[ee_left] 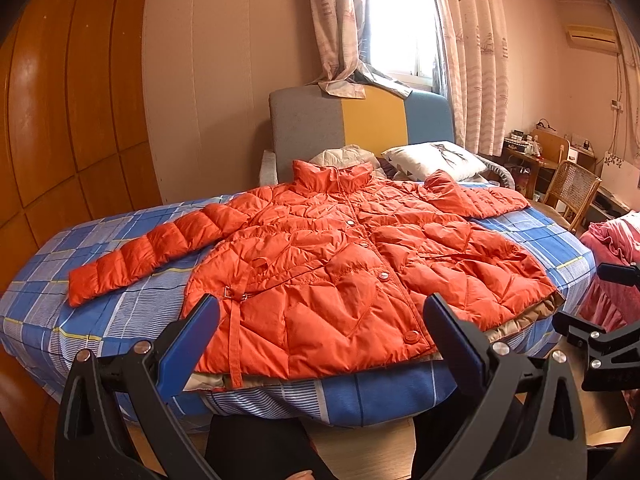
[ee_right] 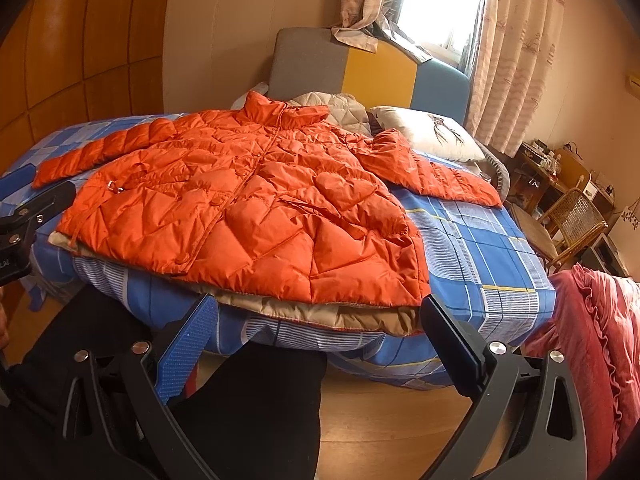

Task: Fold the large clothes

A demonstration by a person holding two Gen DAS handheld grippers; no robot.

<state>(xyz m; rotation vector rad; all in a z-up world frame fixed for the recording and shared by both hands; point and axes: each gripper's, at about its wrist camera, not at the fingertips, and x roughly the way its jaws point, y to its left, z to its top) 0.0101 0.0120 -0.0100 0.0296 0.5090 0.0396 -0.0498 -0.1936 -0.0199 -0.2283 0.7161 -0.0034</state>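
Note:
An orange quilted puffer jacket [ee_left: 340,264] lies flat, front up and buttoned, on the blue checked bed [ee_left: 100,320], collar toward the headboard, both sleeves spread out. It also shows in the right wrist view [ee_right: 256,208]. Its beige lining shows at the hem. My left gripper [ee_left: 320,320] is open and empty, hovering just before the hem at the bed's near edge. My right gripper [ee_right: 316,320] is open and empty, near the hem's right corner. The right gripper also shows at the right edge of the left wrist view [ee_left: 600,336].
A pillow [ee_left: 436,160] and a pale quilted cloth lie by the grey, yellow and blue headboard [ee_left: 360,124]. A red ruffled cover [ee_right: 592,340] is at the right. A wicker chair [ee_right: 572,216] and desk stand far right. Wooden wardrobe [ee_left: 60,120] at left.

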